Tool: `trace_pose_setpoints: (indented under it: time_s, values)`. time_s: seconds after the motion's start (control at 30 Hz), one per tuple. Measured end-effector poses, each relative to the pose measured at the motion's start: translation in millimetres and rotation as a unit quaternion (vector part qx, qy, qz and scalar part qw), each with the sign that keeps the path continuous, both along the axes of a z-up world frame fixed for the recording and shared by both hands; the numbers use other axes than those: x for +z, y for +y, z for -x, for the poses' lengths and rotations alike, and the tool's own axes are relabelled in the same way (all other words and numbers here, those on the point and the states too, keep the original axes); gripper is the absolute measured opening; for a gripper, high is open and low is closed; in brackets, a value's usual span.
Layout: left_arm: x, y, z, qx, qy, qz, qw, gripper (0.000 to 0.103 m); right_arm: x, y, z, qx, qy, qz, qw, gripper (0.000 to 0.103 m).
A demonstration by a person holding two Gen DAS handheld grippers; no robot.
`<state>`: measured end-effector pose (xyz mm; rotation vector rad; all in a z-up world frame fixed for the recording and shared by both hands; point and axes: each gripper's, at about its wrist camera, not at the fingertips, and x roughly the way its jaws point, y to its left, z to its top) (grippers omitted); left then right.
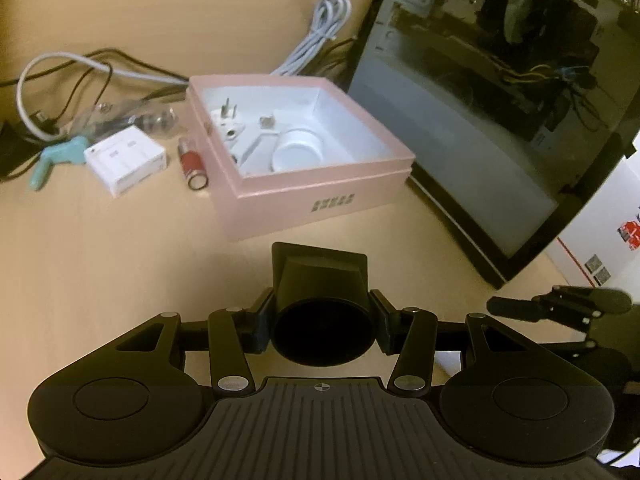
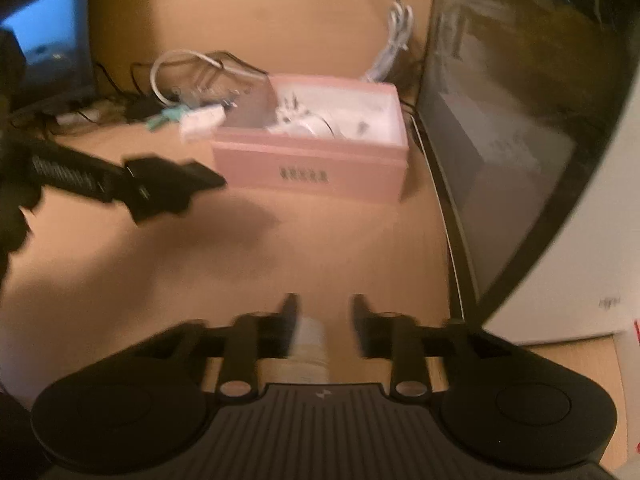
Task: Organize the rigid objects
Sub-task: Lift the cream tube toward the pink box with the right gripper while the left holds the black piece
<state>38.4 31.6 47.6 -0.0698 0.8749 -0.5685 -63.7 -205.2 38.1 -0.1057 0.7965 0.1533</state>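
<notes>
The left claw [image 1: 320, 300] clamps a black funnel-shaped piece [image 1: 320, 280] before the pink box [image 1: 320, 196], while the right claw [image 2: 324, 320] stands partly open, a blurred pale cylinder [image 2: 310, 344] between its jaws.

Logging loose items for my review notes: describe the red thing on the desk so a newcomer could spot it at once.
Find the open pink box in the middle of the wooden desk. Just outside its left wall lies a small red cylinder with a silvery cap at each end, on its side. Its neighbours are a white carton and a teal tool; it alone is red and round.
</notes>
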Motion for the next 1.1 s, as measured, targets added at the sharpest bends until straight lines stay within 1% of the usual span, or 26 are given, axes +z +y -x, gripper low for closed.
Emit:
trace_pose_setpoints:
  time_s: [0.03, 0.13, 0.2, 0.3, 0.43, 0.47, 0.53, 0.57, 0.63, 0.73, 0.77, 0.87, 0.9, 0.93, 0.97, 1.1]
  values:
    - [-2, 1, -1, 0.002, 0.003, -0.001, 1.0000, 0.053, -6, -2, 1, -0.011, -0.002, 0.002, 1.000, 0.038]
    - [-5, 4, -1, 0.008, 0.011, -0.004, 0.9999, 0.053, -22, -8, -1, -0.026, 0.015, -0.011, 1.000, 0.038]
    - [-7, 8, 0, 0.014, 0.015, -0.005, 0.9998, 0.053, -27, -8, -1, -0.031, 0.018, -0.014, 0.999, 0.038]
    - [-9, 12, 3, 0.024, 0.019, -0.006, 0.9995, 0.053, -23, -8, -3, -0.029, 0.013, -0.027, 0.999, 0.038]
    - [-10, 18, 6, 0.037, 0.022, -0.007, 0.9990, 0.053, -7, -7, -3, -0.028, -0.009, -0.035, 0.999, 0.038]
    - [-11, 19, 6, 0.040, 0.023, -0.007, 0.9989, 0.053, -2, -6, -2, -0.019, -0.011, -0.042, 0.999, 0.039]
    - [-12, 21, 7, 0.046, 0.026, -0.006, 0.9986, 0.053, 6, -3, 1, 0.015, -0.010, -0.057, 0.998, 0.050]
    - [-13, 22, 8, 0.048, 0.029, -0.005, 0.9984, 0.053, 8, 1, 4, 0.031, -0.010, -0.058, 0.998, 0.059]
    - [-13, 22, 10, 0.050, 0.032, -0.003, 0.9983, 0.053, 7, 13, 7, 0.060, -0.009, -0.046, 0.997, 0.060]
    - [-13, 22, 17, 0.048, 0.031, -0.005, 0.9984, 0.053, -6, 28, 4, 0.083, 0.012, -0.036, 0.996, 0.060]
    - [-13, 23, 20, 0.048, 0.032, -0.005, 0.9983, 0.053, -11, 31, 3, 0.085, 0.020, -0.031, 0.996, 0.058]
    - [-14, 25, 26, 0.053, 0.036, -0.009, 0.9979, 0.053, -22, 34, 0, 0.083, 0.034, -0.020, 0.996, 0.045]
    - [-15, 26, 28, 0.054, 0.038, -0.010, 0.9978, 0.053, -22, 34, 1, 0.081, 0.027, -0.014, 0.996, 0.040]
    - [-17, 28, 30, 0.056, 0.040, -0.011, 0.9976, 0.053, -22, 33, 1, 0.082, 0.026, -0.011, 0.996, 0.037]
    - [-18, 29, 32, 0.057, 0.042, -0.011, 0.9974, 0.053, -21, 31, -1, 0.083, 0.027, -0.008, 0.996, 0.030]
    - [-18, 31, 39, 0.055, 0.042, -0.011, 0.9975, 0.053, -20, 26, -4, 0.067, 0.033, -0.006, 0.997, 0.029]
